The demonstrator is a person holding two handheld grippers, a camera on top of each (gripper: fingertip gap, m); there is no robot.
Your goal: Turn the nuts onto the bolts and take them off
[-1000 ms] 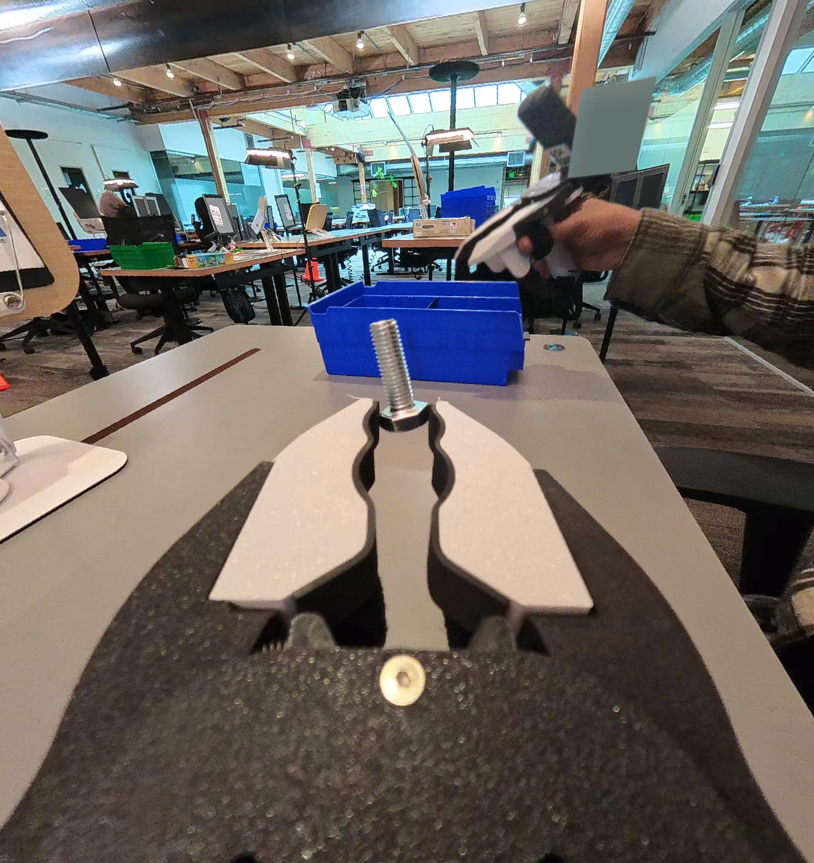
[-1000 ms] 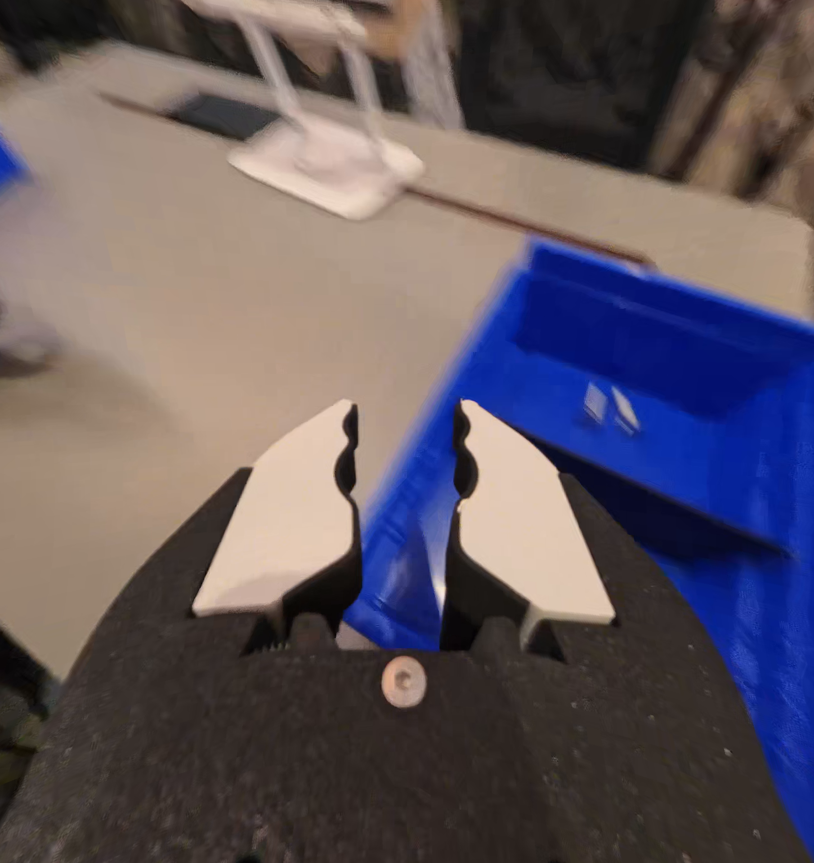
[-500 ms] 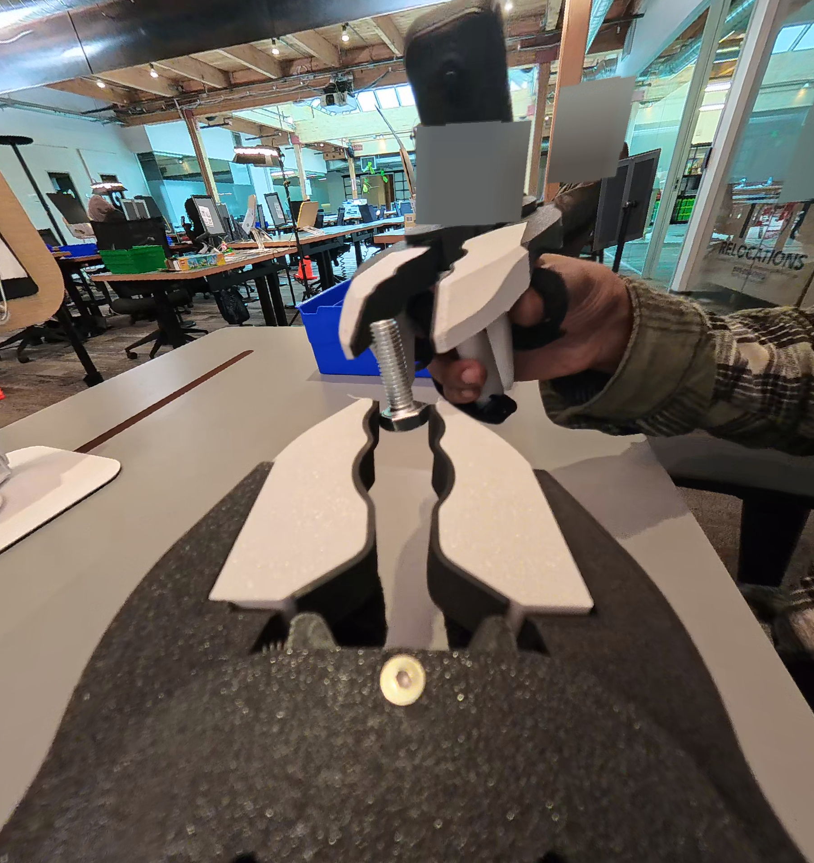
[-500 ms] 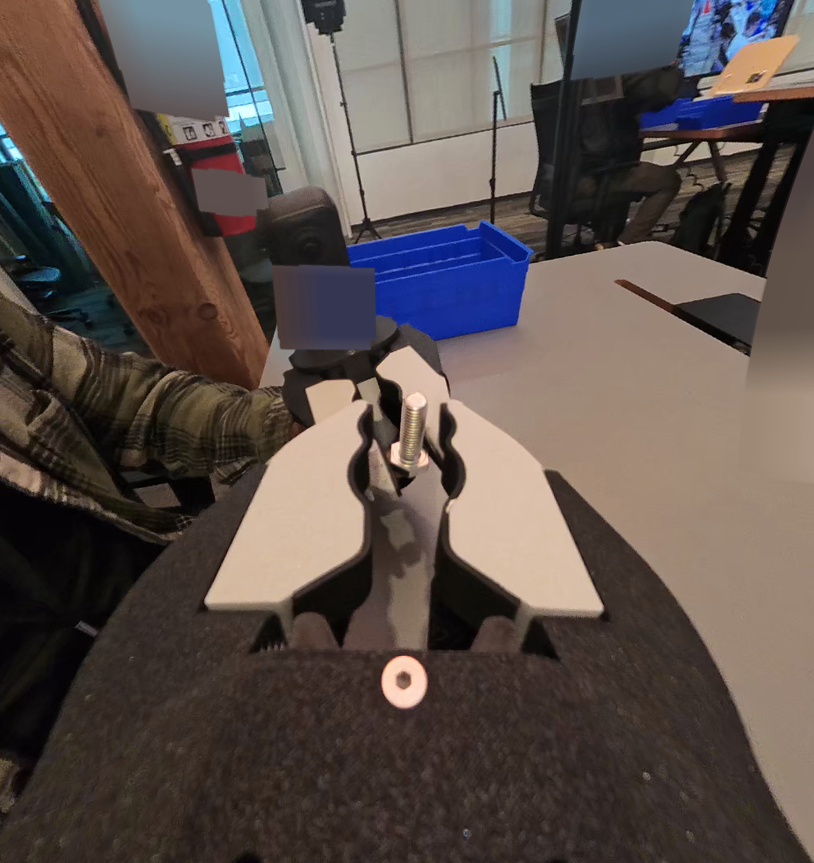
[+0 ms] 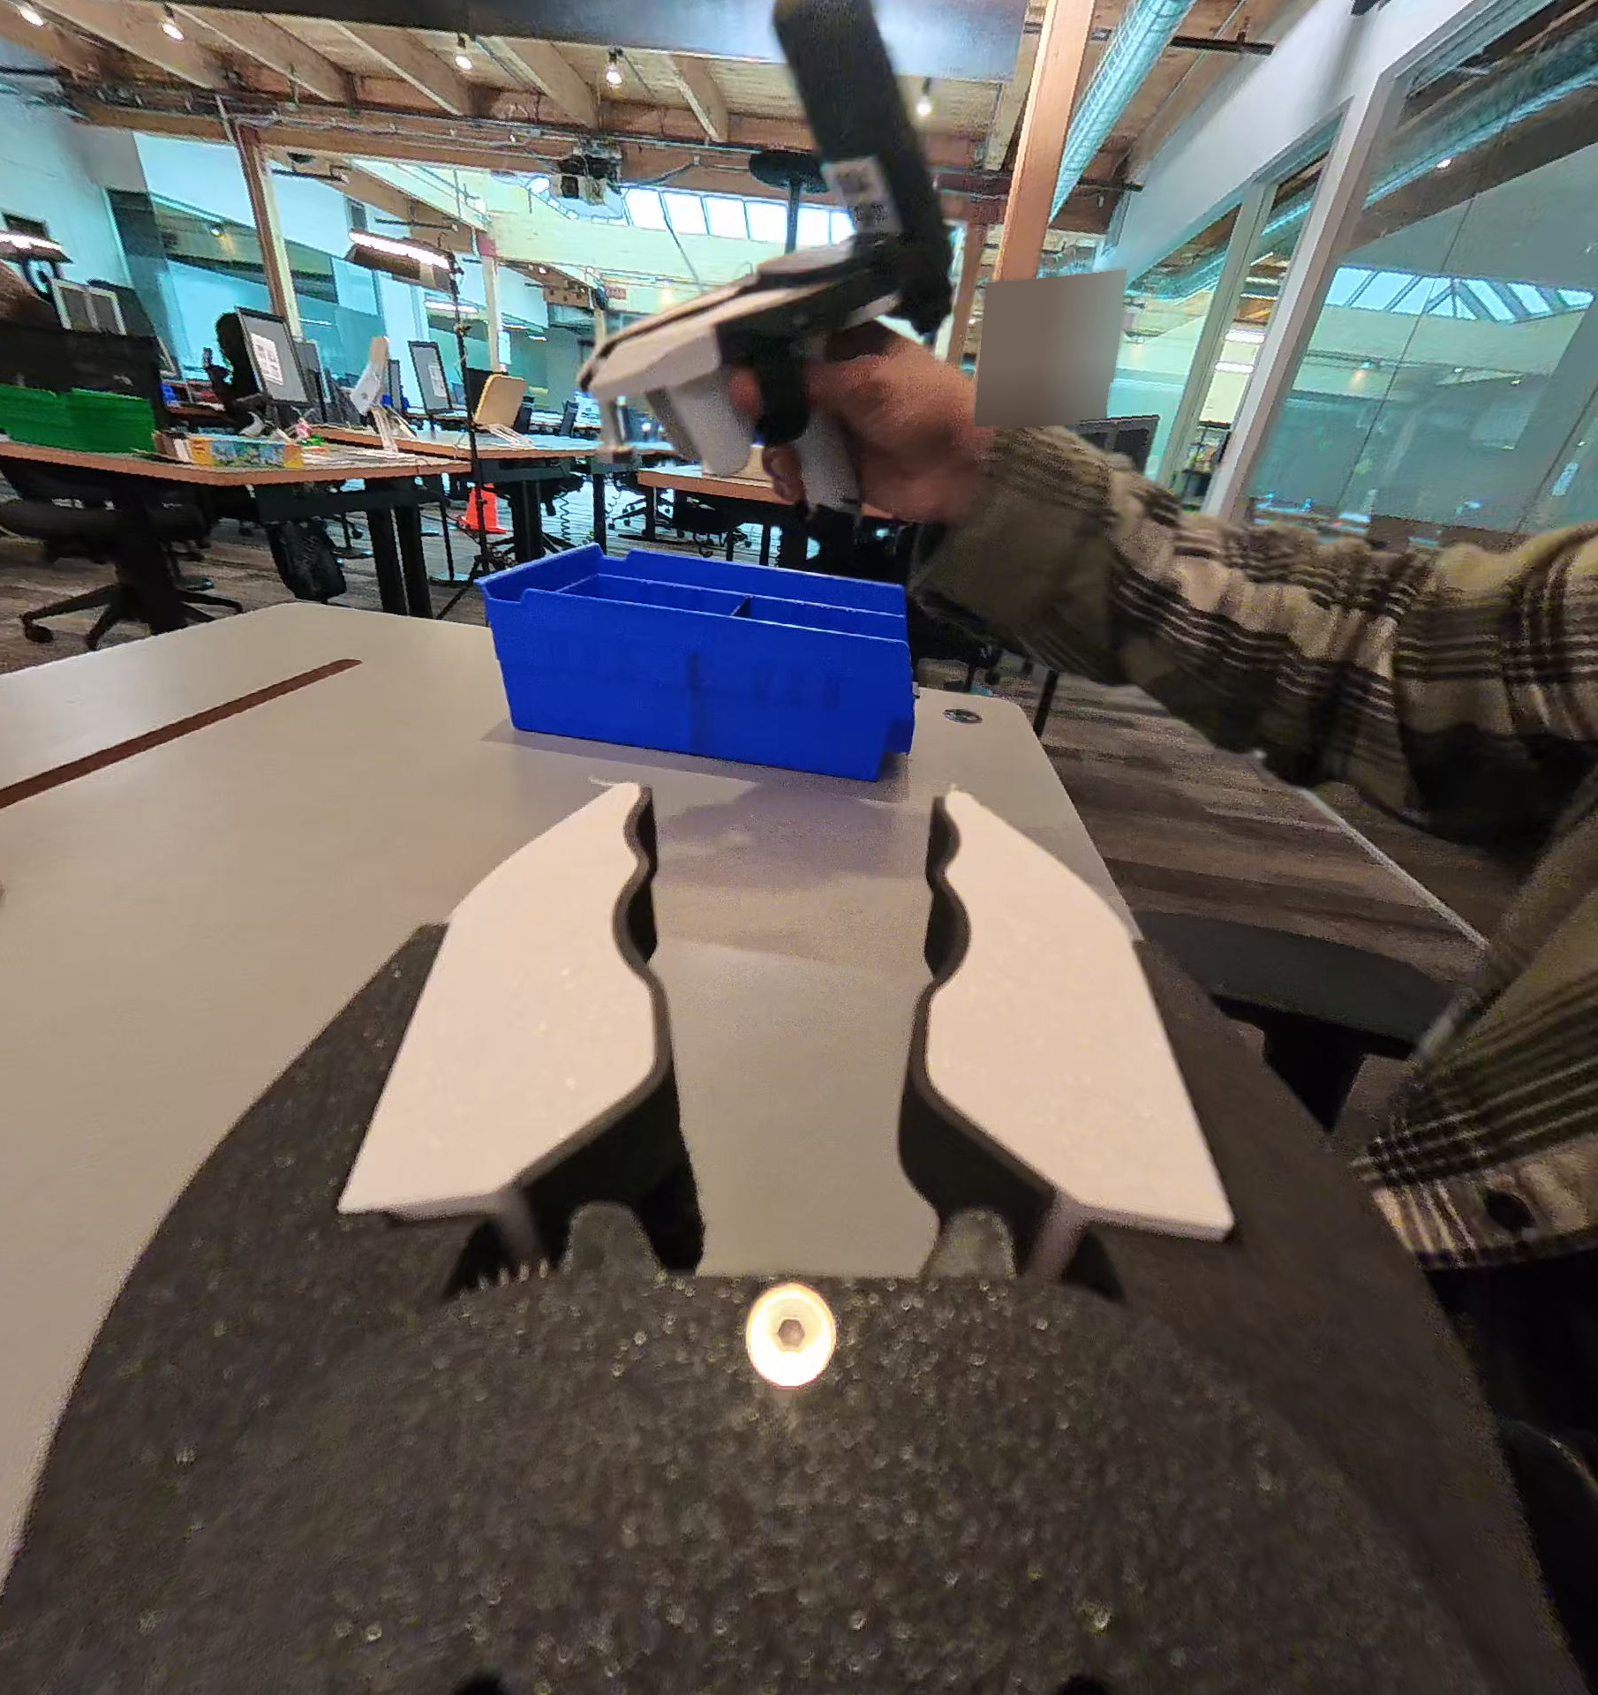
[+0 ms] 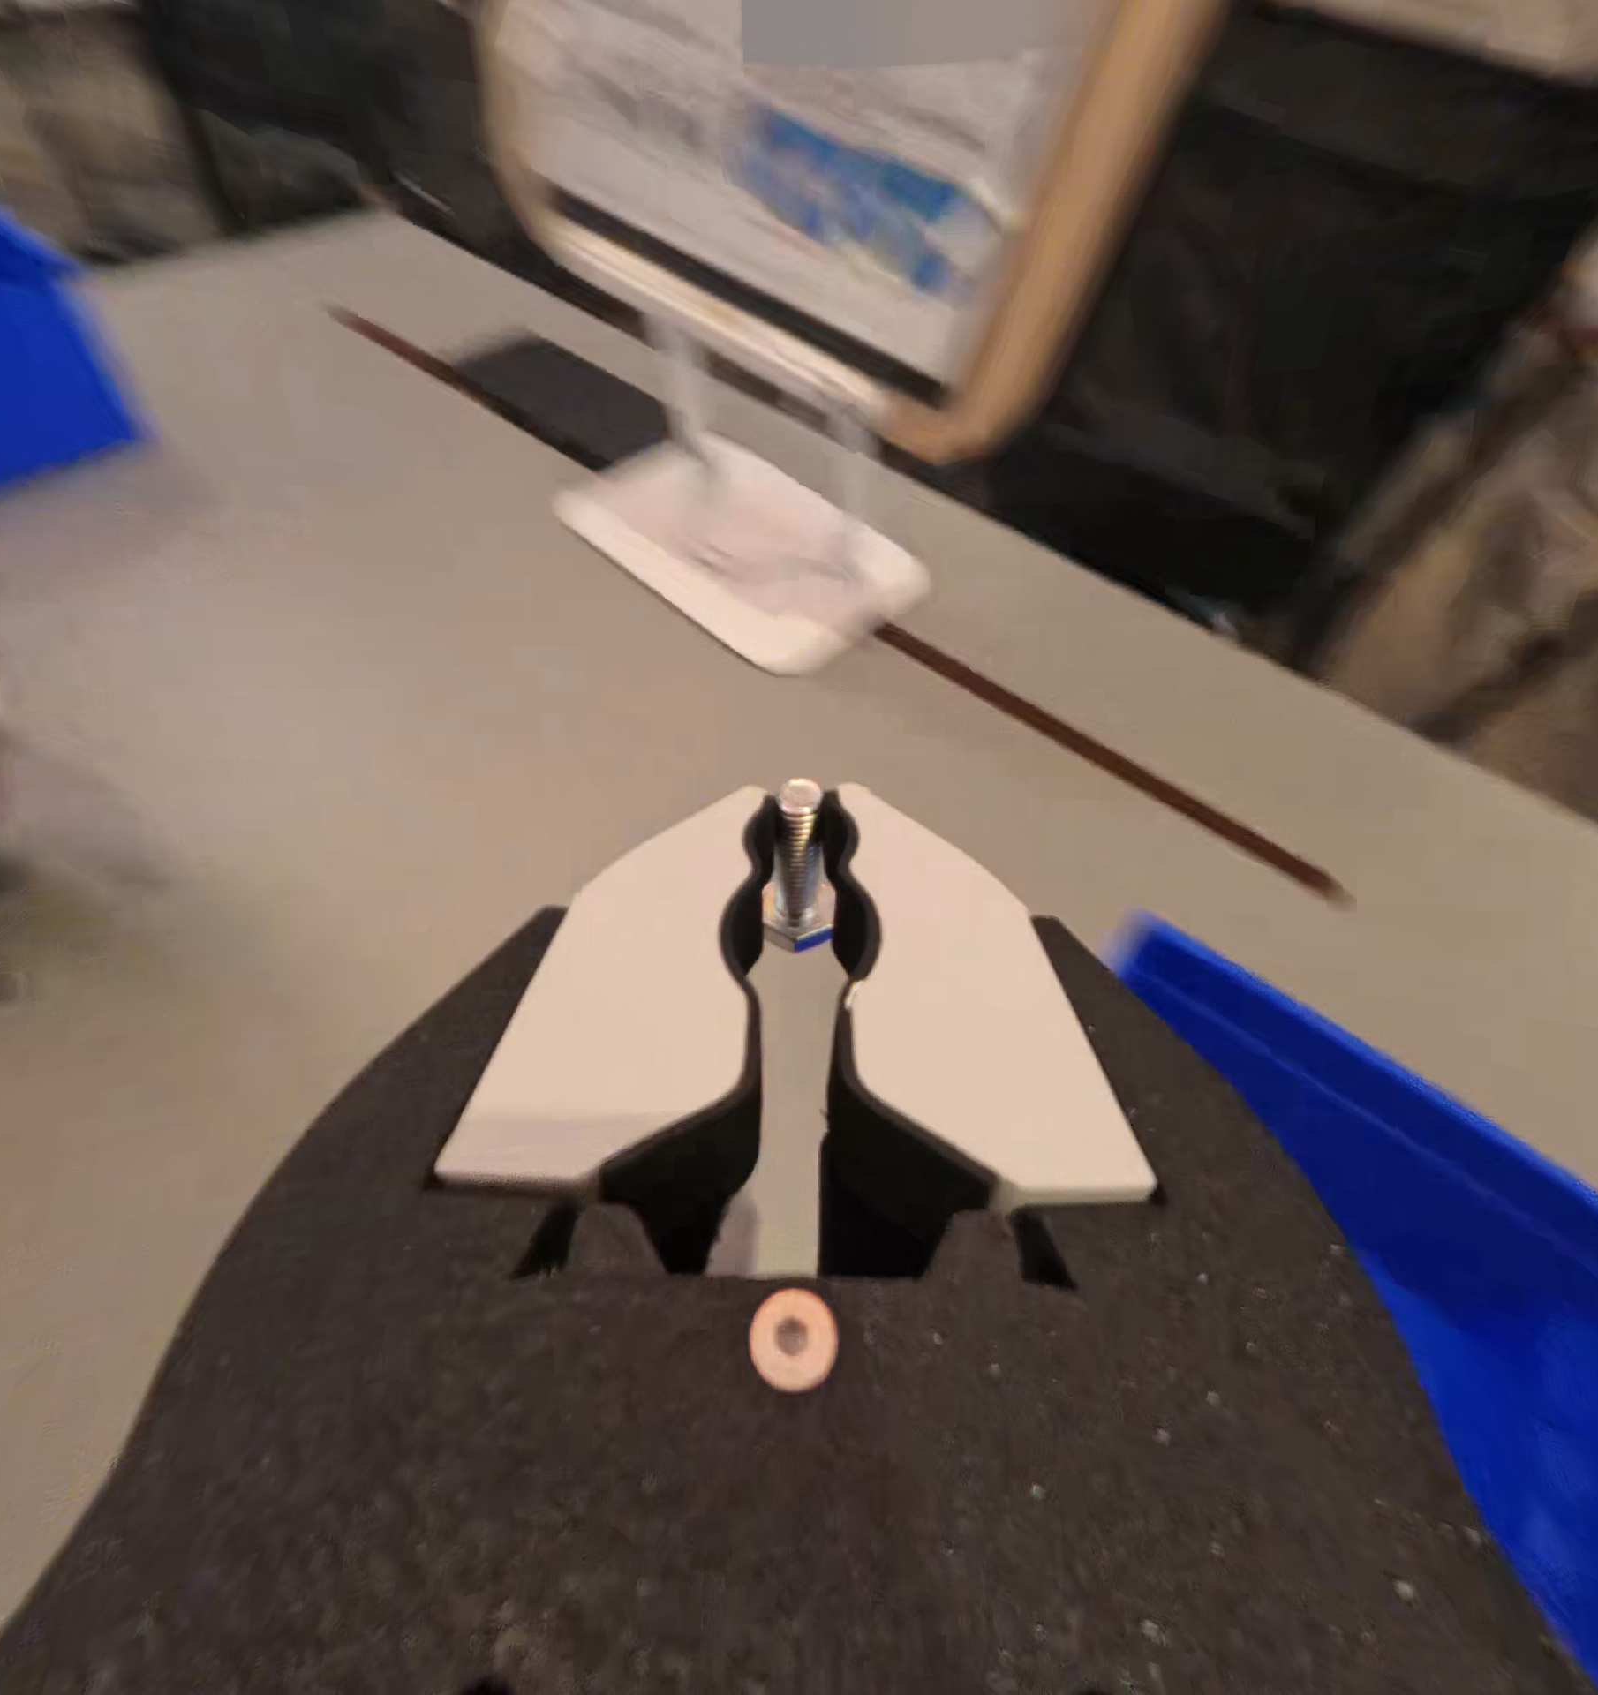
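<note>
My left gripper [image 5: 791,807] is open and empty, low over the grey table [image 5: 227,871]. My right gripper [image 6: 800,798] is shut on a silver bolt [image 6: 795,862], gripped along its threaded shank with the hex head toward the camera. In the left wrist view the right gripper [image 5: 626,390] is held in a hand above the blue bin [image 5: 704,679], with the bolt [image 5: 621,426] hanging from its tips. No nut shows in either view.
The blue bin, with divided compartments, stands at the table's far right; it also shows in the right wrist view [image 6: 1419,1192]. A white stand base [image 6: 740,569] holding a wood-framed panel [image 6: 777,183] sits at the left. A plaid sleeve [image 5: 1327,642] reaches in from the right. Left tips to right tips: about 25 cm.
The bolt has passed from my left gripper to my right. My left gripper opened and let go; my right gripper closed on the bolt and lifted it up over the blue bin.
</note>
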